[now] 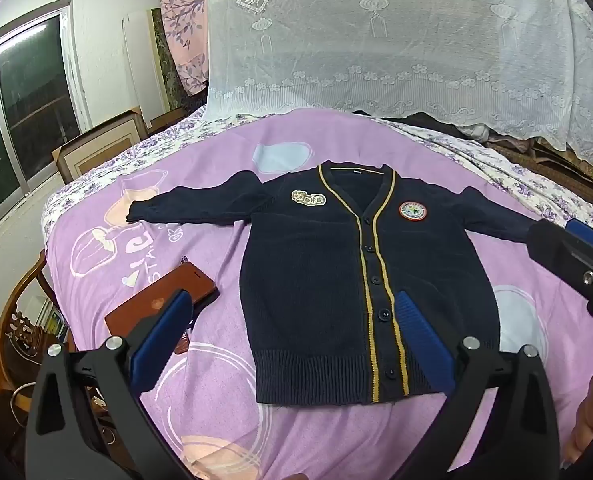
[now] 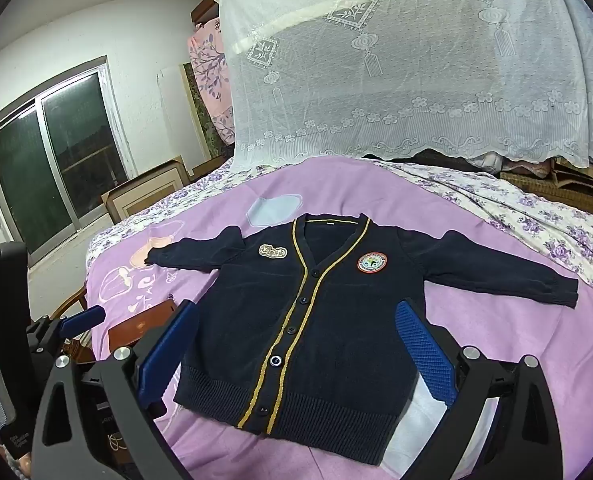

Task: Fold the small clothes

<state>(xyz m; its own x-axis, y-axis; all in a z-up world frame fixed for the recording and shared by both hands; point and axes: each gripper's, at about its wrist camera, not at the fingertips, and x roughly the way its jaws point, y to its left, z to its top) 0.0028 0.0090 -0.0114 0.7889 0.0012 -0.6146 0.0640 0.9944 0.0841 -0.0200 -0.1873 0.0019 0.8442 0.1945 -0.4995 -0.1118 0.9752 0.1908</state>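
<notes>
A small navy cardigan (image 1: 308, 280) with yellow trim, buttons and two chest badges lies flat, front up, sleeves spread, on a purple bedsheet (image 1: 476, 208). It also shows in the right wrist view (image 2: 256, 332). My left gripper (image 1: 292, 328) is open and empty, held above the cardigan's lower hem. My right gripper (image 2: 296, 340) is open and empty, above the cardigan's lower half. The right gripper's blue finger shows at the right edge of the left wrist view (image 1: 588, 236); the left gripper shows at the left of the right wrist view (image 2: 80, 320).
A reddish-brown phone case (image 1: 160, 300) lies on the sheet left of the cardigan. A white lace net (image 1: 396, 40) hangs over the far side of the bed. A wooden chair (image 1: 12, 328) stands at the left bed edge. A window (image 1: 20, 120) is on the left wall.
</notes>
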